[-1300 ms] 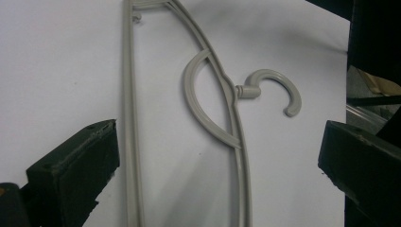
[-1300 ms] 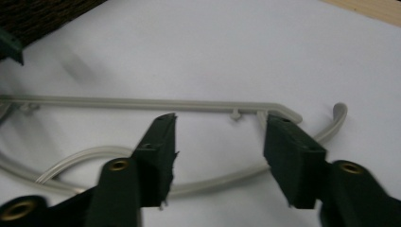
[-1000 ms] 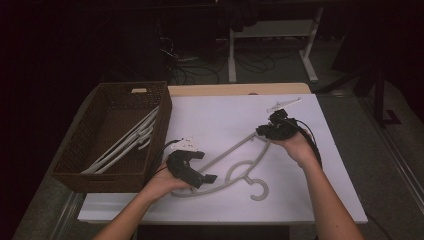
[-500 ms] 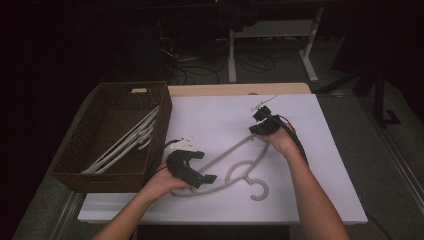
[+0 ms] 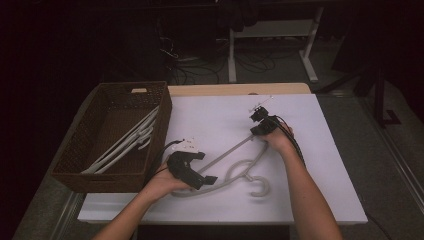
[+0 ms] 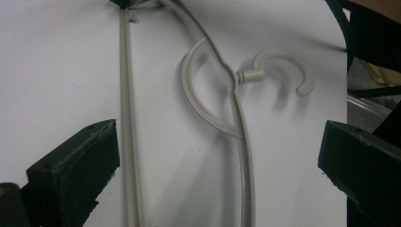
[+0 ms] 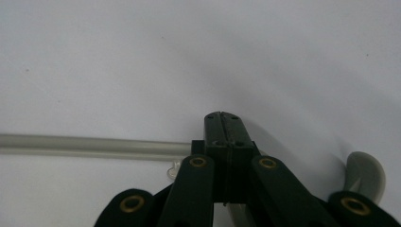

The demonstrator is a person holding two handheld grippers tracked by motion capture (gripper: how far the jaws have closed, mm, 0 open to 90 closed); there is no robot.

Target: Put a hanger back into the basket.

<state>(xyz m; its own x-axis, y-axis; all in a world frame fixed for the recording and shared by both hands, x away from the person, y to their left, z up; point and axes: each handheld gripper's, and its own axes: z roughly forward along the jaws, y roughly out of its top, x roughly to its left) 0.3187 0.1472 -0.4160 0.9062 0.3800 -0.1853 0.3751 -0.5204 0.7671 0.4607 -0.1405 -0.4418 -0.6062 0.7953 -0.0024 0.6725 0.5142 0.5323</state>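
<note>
A pale grey plastic hanger (image 5: 235,170) lies flat on the white table top (image 5: 210,120), hook (image 6: 279,66) toward the near edge. My left gripper (image 5: 202,167) hovers over its left part. In the left gripper view its jaws stand wide open (image 6: 217,175), with the straight bar (image 6: 127,118) and the curved arm between them, untouched. My right gripper (image 5: 260,125) sits at the hanger's far right corner. Its jaws are shut (image 7: 222,123), pads together with nothing seen between them. The bar (image 7: 94,145) runs in underneath them, and the rounded shoulder end (image 7: 366,175) shows beside them.
A brown wicker basket (image 5: 115,89) stands at the table's left edge and holds several white hangers (image 5: 125,145). Cables trail from both grippers across the table. Dark floor and a white desk frame (image 5: 310,60) lie beyond the far edge.
My right hand has moved left and down onto the hanger's right corner. The left hand and the hanger have stayed in place.
</note>
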